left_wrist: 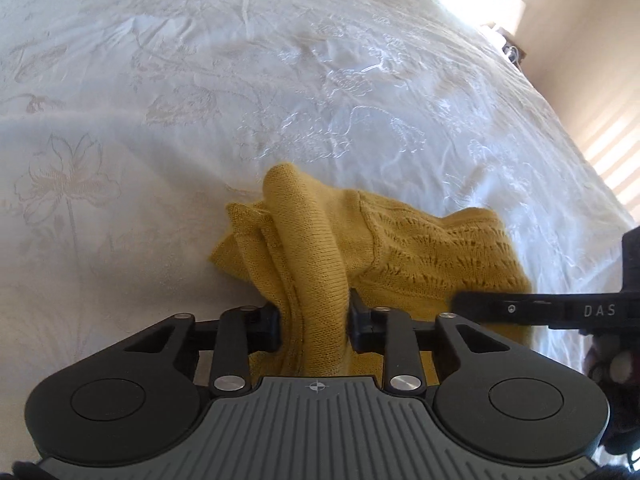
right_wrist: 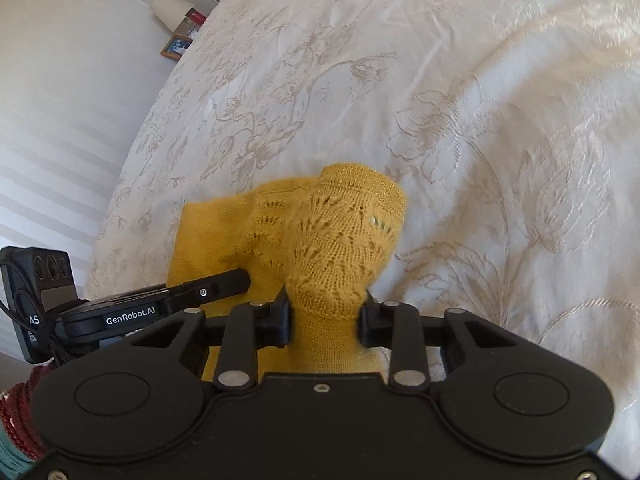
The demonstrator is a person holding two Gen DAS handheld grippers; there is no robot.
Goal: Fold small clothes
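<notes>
Knit fabric fills the gap of the left hand-held gripper (left_wrist: pixel 314 320): its two black fingers (left_wrist: pixel 268 326) press from either side on a bunched, plain-knit fold of a mustard-yellow knitted garment (left_wrist: pixel 320 248), so this tool is clamped on the cloth. From the pinch the fold rises away from the camera in a thick rolled ridge, and to its right the garment spreads into a panel of openwork lace stitches. The finger of the other tool, marked with the letters DAS, crosses the lace panel from the right edge of the left wrist view.

In the right wrist view the right hand-held gripper (right_wrist: pixel 325 316) is likewise clamped on the mustard-yellow knitted garment, its fingers (right_wrist: pixel 276 320) squeezing a gathered neck of lace-patterned knit. Above the pinch the lace bulges into a rounded mound with a faintly glittering band along its top edge and a small pale button near its right side. A flat, plain yellow part lies to the left, and one finger of the left tool, with a GenRobot.AI label on its body, rests over it.

The garment lies on a bed, on a white bedspread (right_wrist: pixel 500 128) embroidered with pale floral outlines. Past the far left corner of the bed stand a lamp shade (right_wrist: pixel 170 8) and a small framed picture (right_wrist: pixel 178 46) against a pale wall.
</notes>
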